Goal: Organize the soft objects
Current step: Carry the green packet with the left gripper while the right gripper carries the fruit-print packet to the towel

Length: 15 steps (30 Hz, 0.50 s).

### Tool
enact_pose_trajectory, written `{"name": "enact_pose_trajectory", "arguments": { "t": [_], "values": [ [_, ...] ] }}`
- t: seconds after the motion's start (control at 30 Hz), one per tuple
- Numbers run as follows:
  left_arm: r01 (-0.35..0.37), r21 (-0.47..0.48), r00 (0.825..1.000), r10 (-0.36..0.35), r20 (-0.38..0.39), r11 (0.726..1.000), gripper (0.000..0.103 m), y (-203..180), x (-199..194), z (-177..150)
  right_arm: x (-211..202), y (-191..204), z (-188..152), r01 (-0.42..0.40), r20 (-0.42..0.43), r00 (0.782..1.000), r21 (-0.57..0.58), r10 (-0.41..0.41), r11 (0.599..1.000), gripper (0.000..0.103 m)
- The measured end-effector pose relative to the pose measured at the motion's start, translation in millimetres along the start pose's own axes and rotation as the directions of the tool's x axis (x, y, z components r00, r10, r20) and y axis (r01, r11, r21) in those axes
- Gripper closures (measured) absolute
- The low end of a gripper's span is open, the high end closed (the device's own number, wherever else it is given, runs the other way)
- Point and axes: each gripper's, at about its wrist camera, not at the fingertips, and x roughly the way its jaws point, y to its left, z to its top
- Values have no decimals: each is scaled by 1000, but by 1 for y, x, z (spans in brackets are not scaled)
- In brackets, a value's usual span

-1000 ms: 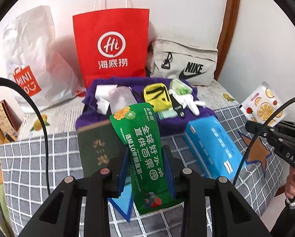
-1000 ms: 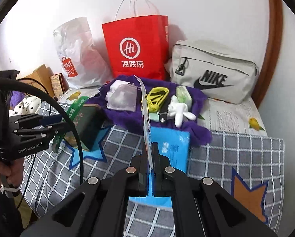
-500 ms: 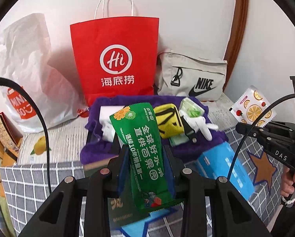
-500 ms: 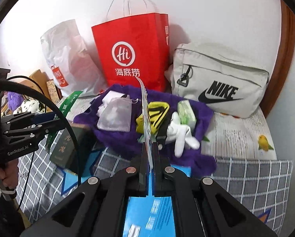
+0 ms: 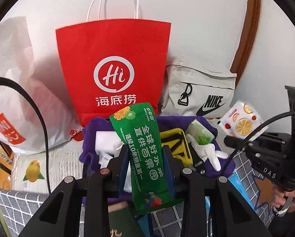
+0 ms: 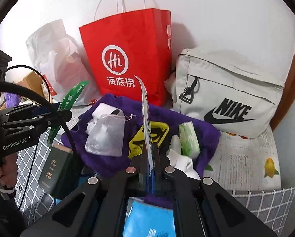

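A glossy green plastic sachet point(image 5: 145, 154) is clamped in the matt black plastic left claw point(image 5: 145, 165), whose arms carry bare metal pivot pins. At 12 o'clock, a smooth matt red paper bag point(image 5: 113, 67) with white cord handles is seen. At 9 o'clock, a crinkled translucent white plastic bag point(image 5: 17, 90) is seen. At 2 o'clock, a woven grey cloth pouch point(image 6: 232, 92) with a dark metal clasp is seen. A fuzzy purple cloth point(image 6: 115, 158) is spread on the checked cotton bed cover point(image 6: 265, 203). A thin glossy fruit-print sachet point(image 6: 147, 122) is pinched in the right claw point(image 6: 150, 158).
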Motion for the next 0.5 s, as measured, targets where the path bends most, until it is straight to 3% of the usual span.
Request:
{"name": "enact_pose_trajectory", "arguments": {
  "t": [0.33, 0.5],
  "values": [
    [39, -53, 994, -44, -104, 998, 71, 11, 61, 2, 58, -12, 9, -37, -83, 996, -2, 37, 999, 101],
    [37, -32, 991, -41, -129, 999, 71, 7, 77, 1, 81, -16, 6, -34, -136, 990, -6, 33, 999, 101]
  ]
}}
